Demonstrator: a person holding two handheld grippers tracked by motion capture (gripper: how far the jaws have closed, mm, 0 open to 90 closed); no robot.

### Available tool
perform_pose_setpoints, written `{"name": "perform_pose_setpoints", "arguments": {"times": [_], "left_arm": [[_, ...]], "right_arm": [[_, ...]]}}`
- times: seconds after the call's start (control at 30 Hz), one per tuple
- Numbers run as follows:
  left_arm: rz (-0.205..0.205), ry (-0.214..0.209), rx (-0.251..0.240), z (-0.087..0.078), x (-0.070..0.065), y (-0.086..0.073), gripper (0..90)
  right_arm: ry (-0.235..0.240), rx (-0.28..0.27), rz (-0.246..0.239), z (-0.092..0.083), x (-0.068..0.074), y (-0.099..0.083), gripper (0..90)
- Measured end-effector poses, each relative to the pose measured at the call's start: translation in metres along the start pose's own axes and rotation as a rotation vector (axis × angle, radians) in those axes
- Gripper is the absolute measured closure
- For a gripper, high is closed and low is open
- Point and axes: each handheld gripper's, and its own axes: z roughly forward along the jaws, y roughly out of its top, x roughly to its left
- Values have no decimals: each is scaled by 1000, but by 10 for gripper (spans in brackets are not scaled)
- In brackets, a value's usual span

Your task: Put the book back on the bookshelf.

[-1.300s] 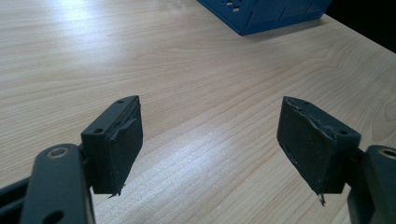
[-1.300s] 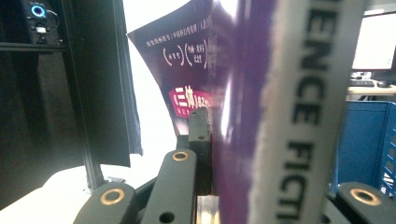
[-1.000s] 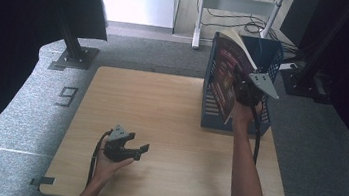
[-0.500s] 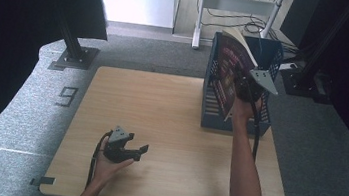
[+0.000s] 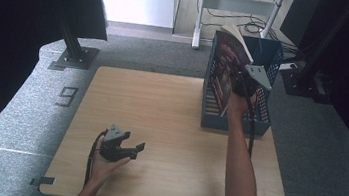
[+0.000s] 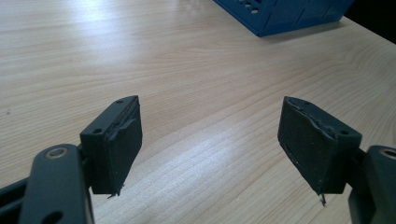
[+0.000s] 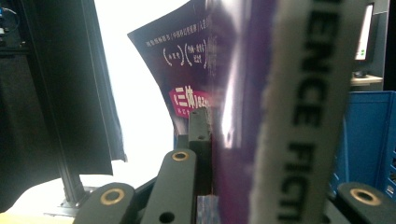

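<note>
High view: a person at a wooden table [image 5: 171, 107] lowers a purple-covered book [image 5: 223, 71] into a blue crate [image 5: 261, 116] at the far right.
Right gripper [image 5: 242, 86]: clamped on the book [image 7: 243, 116], one jaw flat against the cover, spine toward the camera.
Left gripper [image 5: 123, 148]: jaws wide apart, nothing between them, resting low over bare wood near the front edge.
Progress: book tilted, top corner above the rim; seating and release apparently remain.
Edges: crate walls hem the book closely.
Room: broad open tabletop left of the crate; floor surrounds the table.
</note>
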Motion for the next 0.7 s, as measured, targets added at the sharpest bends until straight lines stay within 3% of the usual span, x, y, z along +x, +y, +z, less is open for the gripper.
{"name": "perform_pose_setpoints", "arguments": {"times": [0.7], "left_arm": [[-15, 3, -6, -2, 3, -3, 222]], "right_arm": [[-36, 7, -5, 17, -2, -8, 816]]}}
